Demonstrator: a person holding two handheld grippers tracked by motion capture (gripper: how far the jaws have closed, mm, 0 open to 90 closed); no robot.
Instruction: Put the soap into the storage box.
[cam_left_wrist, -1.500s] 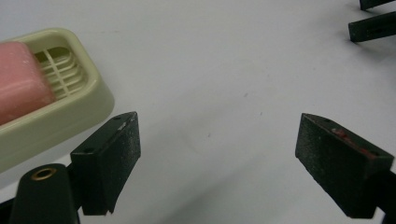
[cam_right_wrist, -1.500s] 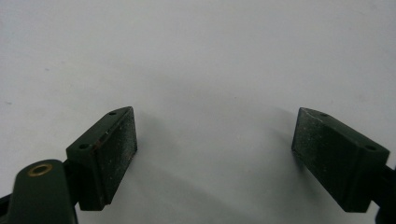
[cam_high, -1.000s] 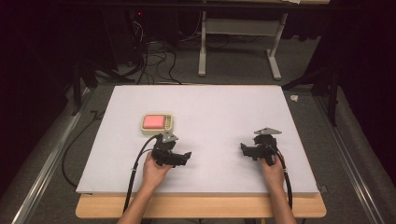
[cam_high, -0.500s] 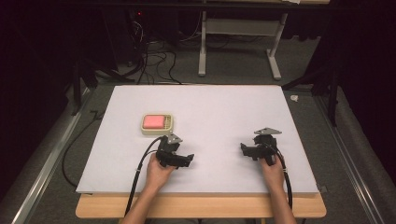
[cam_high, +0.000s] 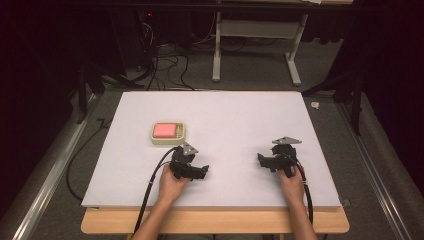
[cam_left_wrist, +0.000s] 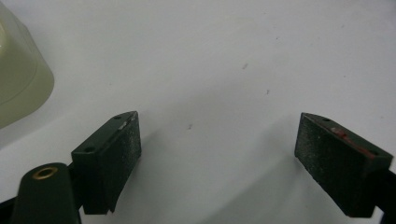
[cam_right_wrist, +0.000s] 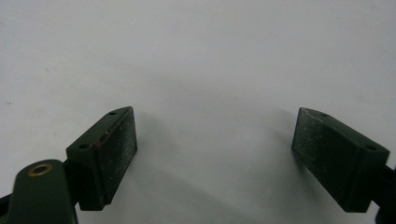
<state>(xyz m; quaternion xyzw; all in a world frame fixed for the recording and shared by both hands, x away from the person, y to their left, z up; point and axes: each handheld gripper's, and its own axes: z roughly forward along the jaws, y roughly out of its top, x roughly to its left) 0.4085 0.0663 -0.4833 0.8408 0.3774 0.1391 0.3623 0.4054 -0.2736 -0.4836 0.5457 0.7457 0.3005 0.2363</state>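
A cream tray (cam_high: 156, 138) holding a pink block (cam_high: 164, 130) sits on the white table top (cam_high: 225, 120), left of centre. My left gripper (cam_high: 197, 171) rests on the table just in front of and to the right of the tray, open, with nothing between its jaws. In the left gripper view (cam_left_wrist: 219, 154) the tray's pale rounded corner (cam_left_wrist: 18, 79) shows at the left edge. My right gripper (cam_high: 265, 161) rests on the table at the right, held by a hand, and is open and empty (cam_right_wrist: 215, 149).
The white board lies on a wooden table whose front edge (cam_high: 215, 222) shows below the hands. Cables (cam_high: 150, 190) trail from both grippers toward the person. Behind the table stand a desk frame (cam_high: 255, 45) and floor cables (cam_high: 160, 60) in the dark.
My left gripper has shifted slightly to the right and forward on the table. The right gripper and the tray have stayed put.
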